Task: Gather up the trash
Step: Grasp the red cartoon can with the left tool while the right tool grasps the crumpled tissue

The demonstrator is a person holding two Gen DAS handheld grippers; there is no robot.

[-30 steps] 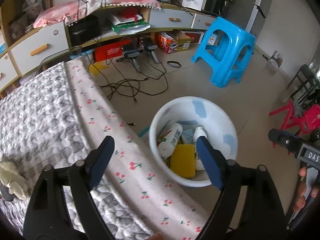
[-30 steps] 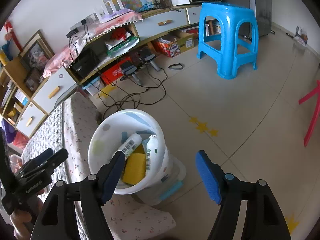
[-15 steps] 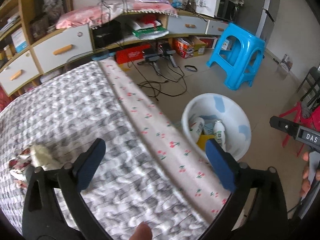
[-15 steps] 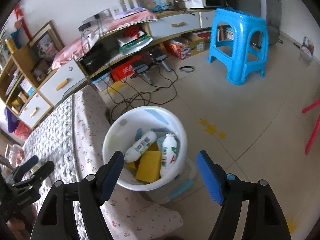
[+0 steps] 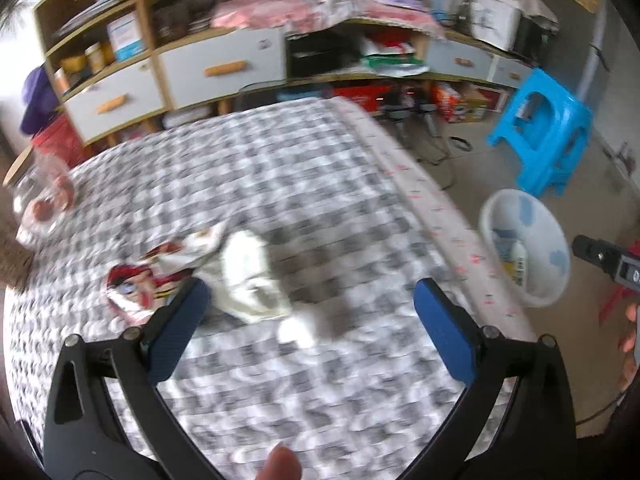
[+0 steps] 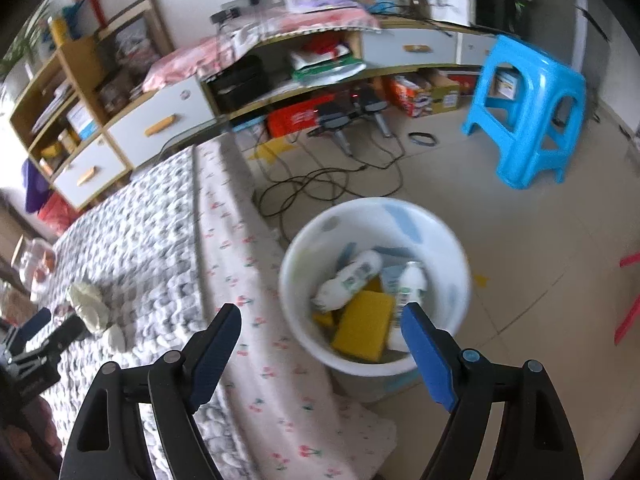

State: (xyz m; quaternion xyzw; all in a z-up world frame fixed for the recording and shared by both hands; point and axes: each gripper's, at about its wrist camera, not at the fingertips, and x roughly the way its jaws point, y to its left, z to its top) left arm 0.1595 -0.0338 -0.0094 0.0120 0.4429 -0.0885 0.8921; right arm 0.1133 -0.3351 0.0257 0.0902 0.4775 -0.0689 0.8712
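Left gripper [image 5: 308, 312] gapes, seemingly empty; right gripper [image 6: 320, 344] is opening, empty.

**Setting: Domestic Bedroom or Living Room**

A lived-in home interior is being shown. A bed [image 5: 304, 208] is being covered by a grey patterned quilt. Household clutter is being stored on a low wooden shelving unit [image 6: 168, 120] with white drawers. A blue plastic stool [image 6: 528, 108] is being kept on the tiled floor [image 6: 540, 240].
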